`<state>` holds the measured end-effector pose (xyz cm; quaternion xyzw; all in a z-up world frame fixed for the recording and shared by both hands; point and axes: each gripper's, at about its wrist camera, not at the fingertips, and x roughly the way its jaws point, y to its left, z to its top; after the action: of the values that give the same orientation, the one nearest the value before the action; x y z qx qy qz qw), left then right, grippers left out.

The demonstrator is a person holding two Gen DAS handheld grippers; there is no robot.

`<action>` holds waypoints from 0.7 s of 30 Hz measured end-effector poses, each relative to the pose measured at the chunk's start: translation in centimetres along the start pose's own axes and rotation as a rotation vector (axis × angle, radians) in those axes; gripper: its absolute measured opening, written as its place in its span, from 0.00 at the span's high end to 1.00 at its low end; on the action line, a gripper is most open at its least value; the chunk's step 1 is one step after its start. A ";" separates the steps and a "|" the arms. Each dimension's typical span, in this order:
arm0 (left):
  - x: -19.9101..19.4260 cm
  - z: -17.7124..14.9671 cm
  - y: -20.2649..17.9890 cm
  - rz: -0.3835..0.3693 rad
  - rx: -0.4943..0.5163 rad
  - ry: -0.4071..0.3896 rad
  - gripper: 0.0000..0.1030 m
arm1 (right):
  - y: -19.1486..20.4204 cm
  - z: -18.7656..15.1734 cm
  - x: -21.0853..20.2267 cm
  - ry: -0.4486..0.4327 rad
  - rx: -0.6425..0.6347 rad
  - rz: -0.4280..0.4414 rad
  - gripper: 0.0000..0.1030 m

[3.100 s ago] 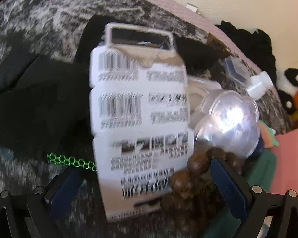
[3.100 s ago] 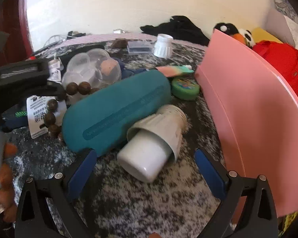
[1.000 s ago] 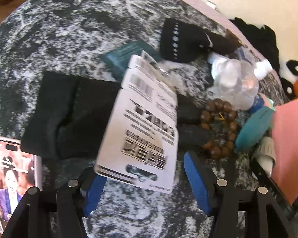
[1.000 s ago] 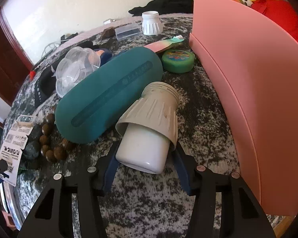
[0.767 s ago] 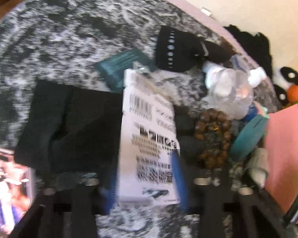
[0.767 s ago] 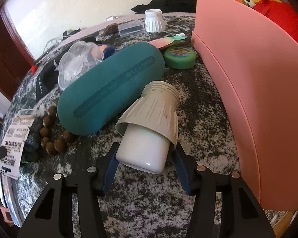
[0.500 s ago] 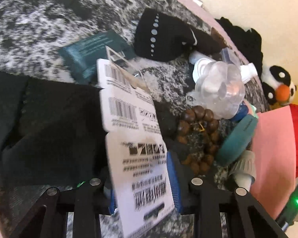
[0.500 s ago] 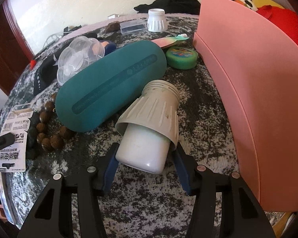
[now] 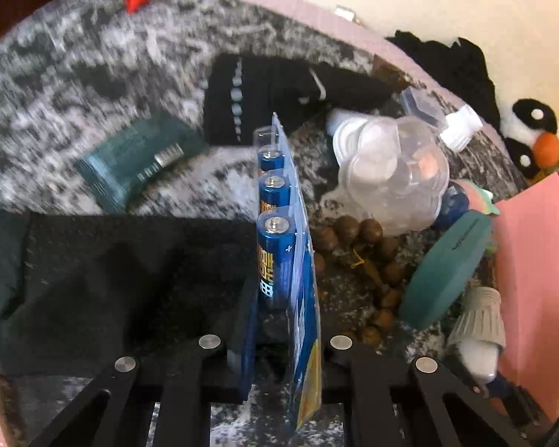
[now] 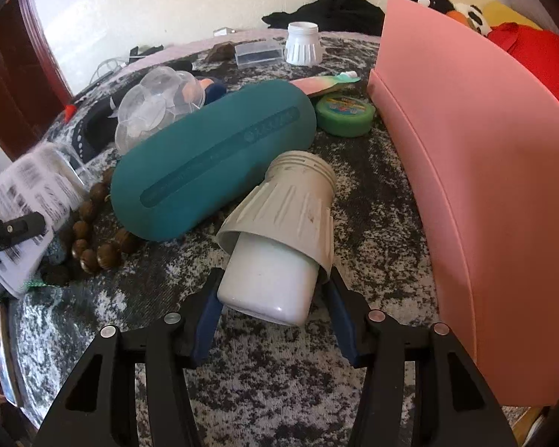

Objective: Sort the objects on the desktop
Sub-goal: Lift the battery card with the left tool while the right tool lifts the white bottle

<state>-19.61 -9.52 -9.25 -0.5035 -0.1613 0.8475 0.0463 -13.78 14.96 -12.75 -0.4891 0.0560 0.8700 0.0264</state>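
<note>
Left claw (image 9: 279, 320) closing on a battery pack (image 9: 287, 246), card edge-on and upright between the blue pads, lifted over a black cloth (image 9: 123, 268) on the table (image 9: 74, 63). Right claw (image 10: 272, 298) half open, clamped on the white end of a jar (image 10: 279, 238) lying tilted on the table, beside a teal case (image 10: 212, 164) and near a pink bin (image 10: 477, 193).

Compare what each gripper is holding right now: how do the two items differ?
The battery pack is flat, blue, and stands edge-on in the left gripper, whose jaws are closing on it. The white bottle is round and bulky, lying tilted between the right gripper's wider-set pads. Both sit over the speckled cloth.
</note>
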 end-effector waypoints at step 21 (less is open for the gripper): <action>-9.6 -1.9 -2.5 0.084 0.088 -0.204 0.88 | 1.3 -2.2 -7.6 -0.139 -0.064 0.087 0.49</action>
<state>-13.45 -9.03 -1.23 -0.4186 -0.1065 0.9017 0.0164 -8.09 13.50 -7.27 -0.4251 0.0474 0.9036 -0.0231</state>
